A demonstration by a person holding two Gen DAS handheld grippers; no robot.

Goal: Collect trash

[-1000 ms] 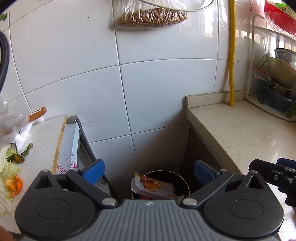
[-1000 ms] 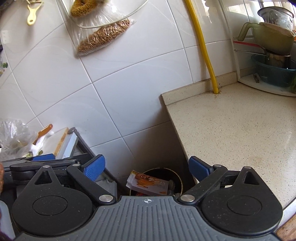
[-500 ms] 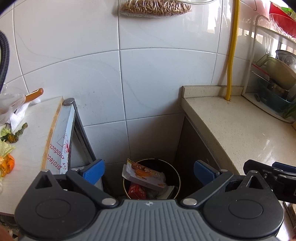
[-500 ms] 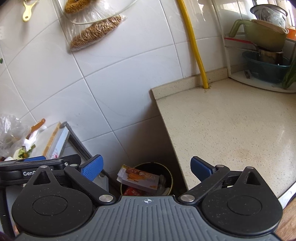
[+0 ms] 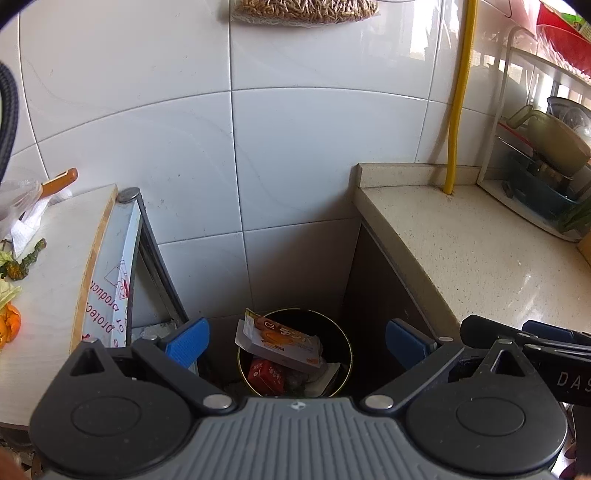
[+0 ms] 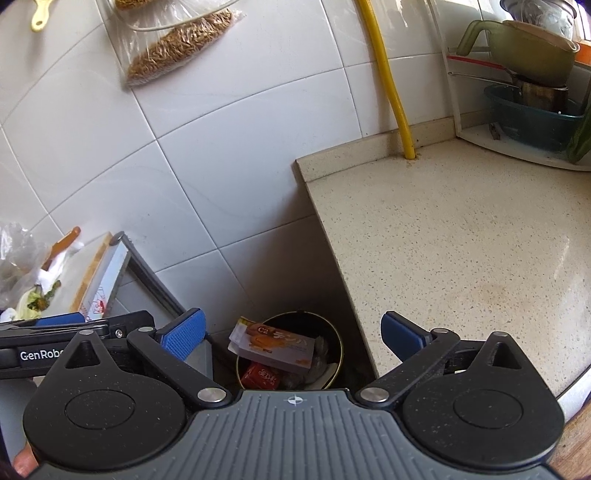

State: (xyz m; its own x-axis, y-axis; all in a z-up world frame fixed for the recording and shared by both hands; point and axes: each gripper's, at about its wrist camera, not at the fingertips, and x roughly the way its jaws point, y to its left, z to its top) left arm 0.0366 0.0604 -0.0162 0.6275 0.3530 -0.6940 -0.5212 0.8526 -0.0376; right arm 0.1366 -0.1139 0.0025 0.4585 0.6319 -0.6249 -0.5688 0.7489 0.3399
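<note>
A round black trash bin (image 5: 343,343) (image 6: 334,338) stands on the floor in the gap between a white table and a stone counter. An orange and white carton (image 5: 282,341) (image 6: 275,347) lies across its top, over a red packet (image 5: 266,373) (image 6: 263,376) and crumpled wrappers. My left gripper (image 5: 297,341) hangs open above the bin with nothing between its blue pads. My right gripper (image 6: 291,338) is open and empty too, beside the left one. On the table's left edge lie vegetable scraps (image 5: 9,291) (image 6: 35,301) and a crumpled tissue (image 5: 27,225).
A speckled counter (image 5: 480,251) (image 6: 461,236) runs on the right, with a dish rack of pots (image 5: 546,147) (image 6: 532,66) at the back. A yellow hose (image 5: 456,110) (image 6: 388,74) climbs the tiled wall. A bag of grain (image 5: 306,11) (image 6: 173,55) hangs above. A clear bag (image 6: 14,258) sits on the white table (image 5: 55,277).
Both grippers have tilted down and drawn closer over the gap, so the bin shows more fully between the fingers. Both stay open and empty.
</note>
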